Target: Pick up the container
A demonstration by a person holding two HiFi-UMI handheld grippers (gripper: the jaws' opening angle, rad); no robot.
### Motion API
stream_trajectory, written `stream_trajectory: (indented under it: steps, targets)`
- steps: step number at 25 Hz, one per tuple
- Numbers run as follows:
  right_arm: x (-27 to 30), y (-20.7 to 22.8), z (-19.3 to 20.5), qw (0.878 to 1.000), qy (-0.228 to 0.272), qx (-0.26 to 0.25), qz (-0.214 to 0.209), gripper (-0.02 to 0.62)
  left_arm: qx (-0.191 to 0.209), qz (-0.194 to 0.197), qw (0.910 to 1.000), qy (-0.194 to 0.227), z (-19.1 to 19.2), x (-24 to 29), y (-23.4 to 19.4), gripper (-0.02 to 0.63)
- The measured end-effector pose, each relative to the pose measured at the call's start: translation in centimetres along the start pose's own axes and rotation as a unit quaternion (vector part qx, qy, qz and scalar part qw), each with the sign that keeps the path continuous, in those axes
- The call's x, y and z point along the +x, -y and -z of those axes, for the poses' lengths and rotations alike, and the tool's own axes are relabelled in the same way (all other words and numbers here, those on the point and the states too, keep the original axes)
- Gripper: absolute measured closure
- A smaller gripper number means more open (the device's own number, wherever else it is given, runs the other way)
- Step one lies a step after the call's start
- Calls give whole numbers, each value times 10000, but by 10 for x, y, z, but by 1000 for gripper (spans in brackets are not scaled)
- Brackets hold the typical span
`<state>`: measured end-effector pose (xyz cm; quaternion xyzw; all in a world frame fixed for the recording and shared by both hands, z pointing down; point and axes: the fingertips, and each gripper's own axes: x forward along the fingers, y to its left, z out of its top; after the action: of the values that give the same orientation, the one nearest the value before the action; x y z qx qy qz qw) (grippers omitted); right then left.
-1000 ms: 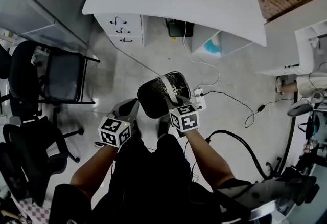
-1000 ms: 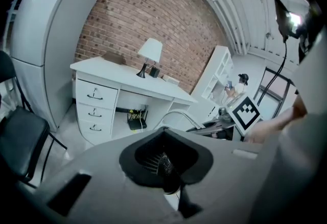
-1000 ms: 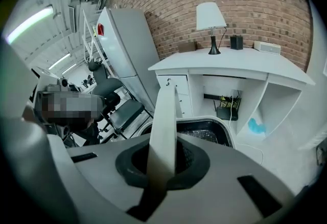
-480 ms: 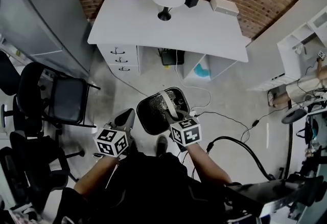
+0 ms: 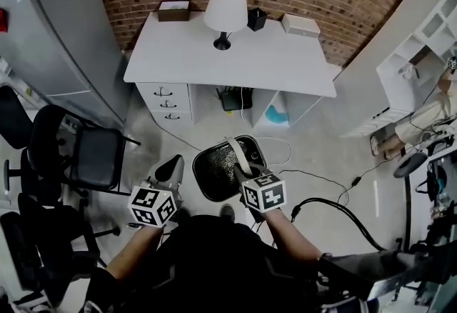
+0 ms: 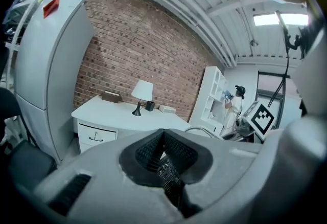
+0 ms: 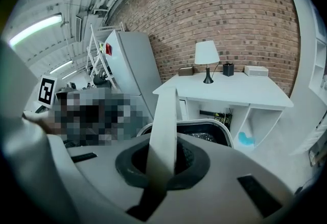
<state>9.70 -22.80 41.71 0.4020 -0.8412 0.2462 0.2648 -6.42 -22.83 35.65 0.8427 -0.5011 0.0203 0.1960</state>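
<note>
The container (image 5: 216, 170) is a black mesh bin with a white rim and a white strap handle (image 5: 238, 153). It hangs over the floor in front of the person's body. My right gripper (image 5: 247, 174) is shut on that handle, which runs up between its pads in the right gripper view as a white band (image 7: 164, 131), with the bin's rim (image 7: 219, 128) behind it. My left gripper (image 5: 171, 166) floats to the left of the bin, apart from it. Its black pads (image 6: 164, 159) meet with nothing between them.
A white desk (image 5: 235, 61) with drawers, a lamp (image 5: 224, 13) and small boxes stands against the brick wall ahead. A grey fridge (image 5: 50, 40) is at the left, with black office chairs (image 5: 86, 154) beside it. Cables (image 5: 335, 183) trail over the floor at the right.
The head view has risen and tipped forward, so the desk and brick wall now show fully. The bin stays hanging from the right gripper close to the body; both grippers sit slightly lower in view.
</note>
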Motion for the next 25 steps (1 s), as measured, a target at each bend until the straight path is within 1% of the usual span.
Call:
stream_trajectory:
  steps: [6, 16, 25]
  targets:
    - [-18, -2, -7, 9998, 174, 14, 75, 585, -11, 9, 10000, 94, -10, -6, 10, 601]
    - [-41, -6, -30, 9984, 562, 24, 112, 586, 156, 49, 9996, 215, -24, -12, 16, 601]
    - [-50, -7, -45, 9976, 675, -86, 131, 585, 274, 73, 9991, 308, -35, -11, 18, 600]
